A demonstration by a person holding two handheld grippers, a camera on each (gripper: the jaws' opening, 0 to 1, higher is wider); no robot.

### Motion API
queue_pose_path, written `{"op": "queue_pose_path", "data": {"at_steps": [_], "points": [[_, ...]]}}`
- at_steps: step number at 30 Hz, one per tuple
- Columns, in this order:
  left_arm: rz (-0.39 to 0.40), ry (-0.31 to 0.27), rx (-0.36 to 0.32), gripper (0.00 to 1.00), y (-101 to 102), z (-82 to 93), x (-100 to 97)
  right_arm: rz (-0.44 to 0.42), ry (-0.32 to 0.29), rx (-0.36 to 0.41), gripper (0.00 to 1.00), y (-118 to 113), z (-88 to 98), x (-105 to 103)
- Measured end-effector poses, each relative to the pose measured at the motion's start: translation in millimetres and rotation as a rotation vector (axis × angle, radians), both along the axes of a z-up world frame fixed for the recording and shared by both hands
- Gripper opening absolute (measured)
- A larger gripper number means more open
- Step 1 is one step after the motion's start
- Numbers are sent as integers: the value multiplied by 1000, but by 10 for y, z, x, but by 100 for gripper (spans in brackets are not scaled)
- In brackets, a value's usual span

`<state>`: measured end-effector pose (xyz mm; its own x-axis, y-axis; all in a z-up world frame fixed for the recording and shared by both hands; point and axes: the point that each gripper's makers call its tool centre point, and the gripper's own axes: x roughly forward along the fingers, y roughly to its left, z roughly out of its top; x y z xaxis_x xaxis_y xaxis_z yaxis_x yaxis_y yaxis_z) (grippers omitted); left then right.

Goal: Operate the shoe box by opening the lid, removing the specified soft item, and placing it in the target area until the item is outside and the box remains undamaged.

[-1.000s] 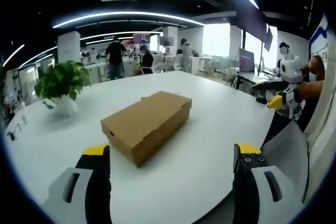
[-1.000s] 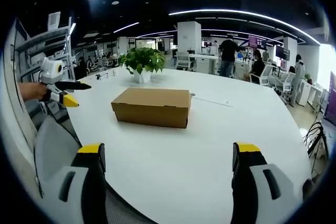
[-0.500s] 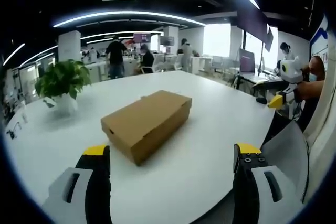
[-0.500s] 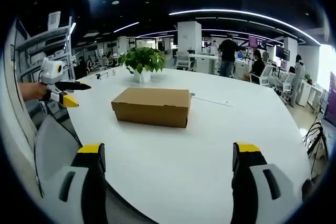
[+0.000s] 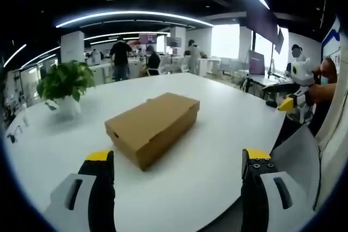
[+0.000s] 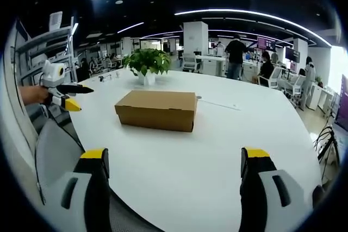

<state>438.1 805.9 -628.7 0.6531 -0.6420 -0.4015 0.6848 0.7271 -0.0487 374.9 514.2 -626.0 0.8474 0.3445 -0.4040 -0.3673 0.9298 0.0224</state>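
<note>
A brown cardboard shoe box lies on the white table with its lid down; nothing inside it shows. In the right gripper view the same shoe box sits mid-table, long side toward me. My left gripper is open, its yellow-tipped jaws wide apart at the table's near edge, well short of the box. My right gripper is open too, back from the box. The right gripper shows at the right of the left gripper view, and the left gripper at the left of the right gripper view.
A potted green plant stands on the table beyond the box, seen also as the plant behind it. A grey chair back is at the table's near edge. Several people stand at desks far behind.
</note>
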Motion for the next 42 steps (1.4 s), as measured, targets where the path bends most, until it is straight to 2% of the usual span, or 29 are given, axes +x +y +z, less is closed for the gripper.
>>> {"op": "queue_pose_path", "data": {"at_steps": [10, 21, 31, 34, 42], "points": [[12, 5, -2, 100, 6, -19, 55, 4, 4, -4, 94, -22, -7, 24], [21, 6, 9, 100, -15, -55, 166, 24, 1, -11, 94, -40, -7, 158], [46, 14, -1, 97, -27, -140, 323, 73, -2, -22, 94, 10, -41, 374], [70, 24, -31, 97, -17, -150, 395, 91, -5, -22, 94, 22, -54, 458], [132, 10, -27, 94, 83, -194, 594, 122, 0, -11, 93, 30, -156, 698]]}}
